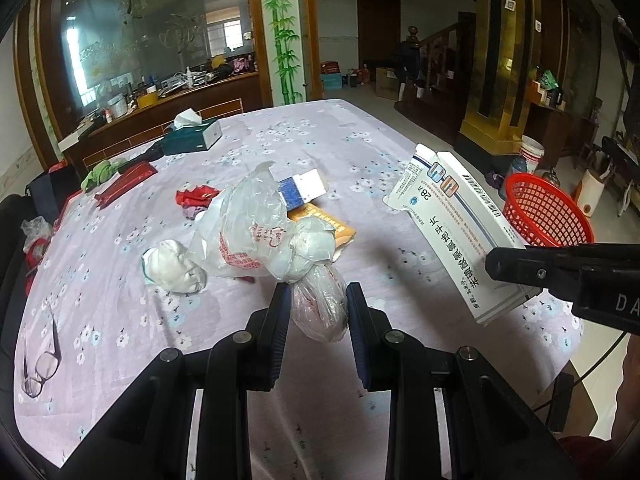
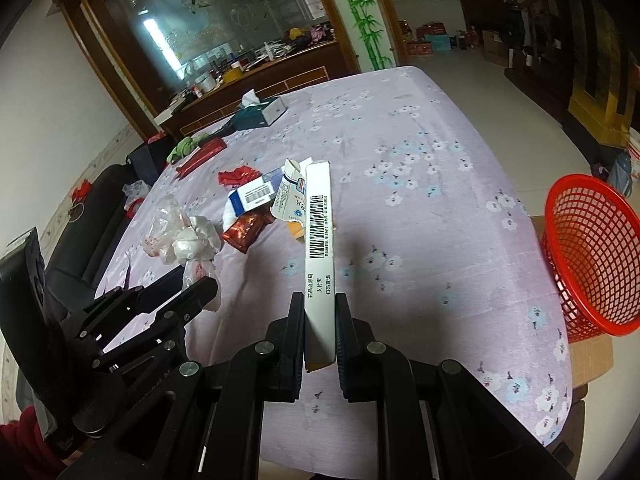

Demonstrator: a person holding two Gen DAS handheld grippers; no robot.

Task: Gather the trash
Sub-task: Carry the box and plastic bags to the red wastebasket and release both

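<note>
Above the near edge of the bench (image 2: 440, 128), both claws carried trash. The right claw (image 2: 319, 322) was clamped on the narrow sides of a white medicine box (image 2: 319, 256), which stood edge-up along the fingers with its torn flap at the far end. The left claw (image 1: 318, 312) was clamped on the knotted tail of a clear plastic bag (image 1: 256, 232); I could not tell whether the bulk of the bag lay on the cloth or hung just clear of it.

The red mesh basket (image 2: 592, 256) stood on a cardboard surface just beside the bench's right edge, and I judged it the place for both pieces. To do the step well, I needed to swing the right claw rightward and over the rim before parting the fingers, since the long box could catch the near wall if released early. The box was gripped near one end only, so I expected it to pivot; a slow carry seemed wise. The bag would follow, and its slack film called for a firm pinch.

In the left wrist view the right claw reached in from the right, box slanting up and away toward the bench's middle. The left claw pointed forward, low over the cloth. Further scraps, a crumpled tissue (image 1: 176, 266) among them, lay beyond on the bench.
</note>
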